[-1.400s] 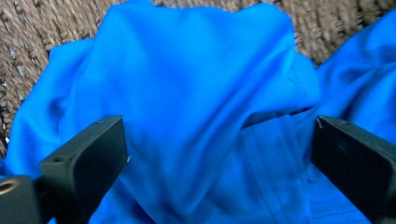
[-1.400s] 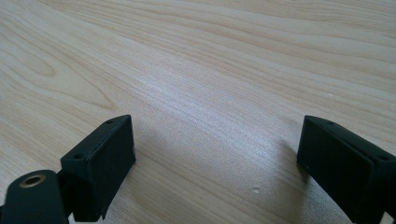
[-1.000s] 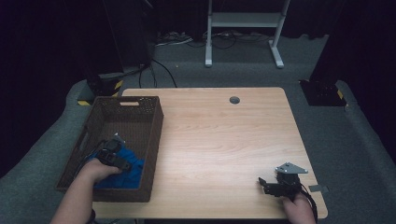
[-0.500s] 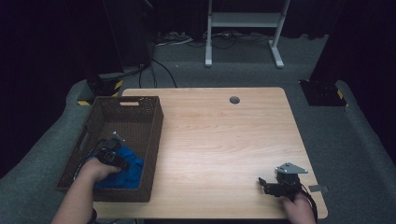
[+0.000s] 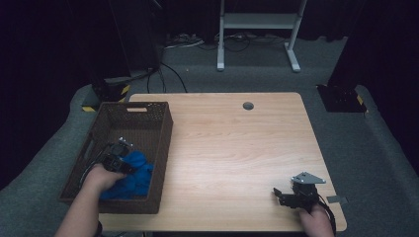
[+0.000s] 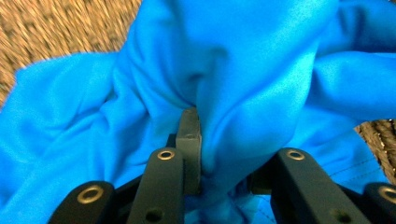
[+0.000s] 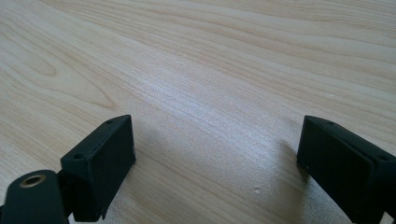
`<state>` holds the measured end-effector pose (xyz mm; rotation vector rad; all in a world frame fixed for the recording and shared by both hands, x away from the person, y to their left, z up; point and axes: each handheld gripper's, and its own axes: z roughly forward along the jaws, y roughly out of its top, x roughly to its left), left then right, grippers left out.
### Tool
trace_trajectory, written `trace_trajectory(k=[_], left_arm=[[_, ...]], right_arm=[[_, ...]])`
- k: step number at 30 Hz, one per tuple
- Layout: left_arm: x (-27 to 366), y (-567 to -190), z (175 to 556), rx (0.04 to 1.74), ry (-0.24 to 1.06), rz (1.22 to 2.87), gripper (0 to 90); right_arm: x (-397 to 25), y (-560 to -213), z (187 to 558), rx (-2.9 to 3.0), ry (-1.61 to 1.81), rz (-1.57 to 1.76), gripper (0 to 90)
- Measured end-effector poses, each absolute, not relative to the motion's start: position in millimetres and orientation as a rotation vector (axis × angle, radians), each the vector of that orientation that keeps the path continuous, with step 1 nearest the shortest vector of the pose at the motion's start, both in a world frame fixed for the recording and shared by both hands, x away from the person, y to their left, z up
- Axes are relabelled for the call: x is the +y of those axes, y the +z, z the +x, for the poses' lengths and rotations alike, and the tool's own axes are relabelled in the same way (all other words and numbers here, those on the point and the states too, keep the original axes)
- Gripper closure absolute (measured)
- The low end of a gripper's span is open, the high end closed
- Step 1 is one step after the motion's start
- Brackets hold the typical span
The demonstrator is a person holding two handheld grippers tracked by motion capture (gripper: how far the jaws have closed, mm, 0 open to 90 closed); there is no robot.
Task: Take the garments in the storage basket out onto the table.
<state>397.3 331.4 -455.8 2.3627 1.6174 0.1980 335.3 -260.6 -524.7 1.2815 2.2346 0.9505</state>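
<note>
At lower left, the basket [image 5: 143, 111] holds blue cloth [image 5: 136, 173], pinched by the left claw [image 5: 118, 160]; the right claw [image 5: 277, 195] gapes over the tabletop [image 5: 237, 143].

Overhead view; two close claw cameras

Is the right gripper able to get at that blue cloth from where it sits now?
Probably not directly: the right gripper rests open on the table's near right corner, while the blue cloth lies inside the basket behind its wall, already pinched by the left gripper.

no readable text, labels or signs
</note>
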Motion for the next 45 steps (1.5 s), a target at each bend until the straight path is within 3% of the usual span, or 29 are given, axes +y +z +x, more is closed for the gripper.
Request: trace_trajectory(k=[22, 37, 45], left_arm=[[332.7, -438.1, 388.7, 1.550, 0.347, 2.237, 73.6], [329.4, -408.9, 369.0, 1.395, 0.670, 2.094, 74.2], [329.1, -398.6, 359.7, 1.362, 0.770, 1.989, 74.4]], right_arm=[[-260.6, -524.7, 335.2, 2.234, 0.950, 1.283, 11.1], [-260.6, -524.7, 335.3, 2.235, 0.951, 1.281, 11.1], [-260.6, -524.7, 335.3, 2.235, 0.950, 1.281, 11.1]])
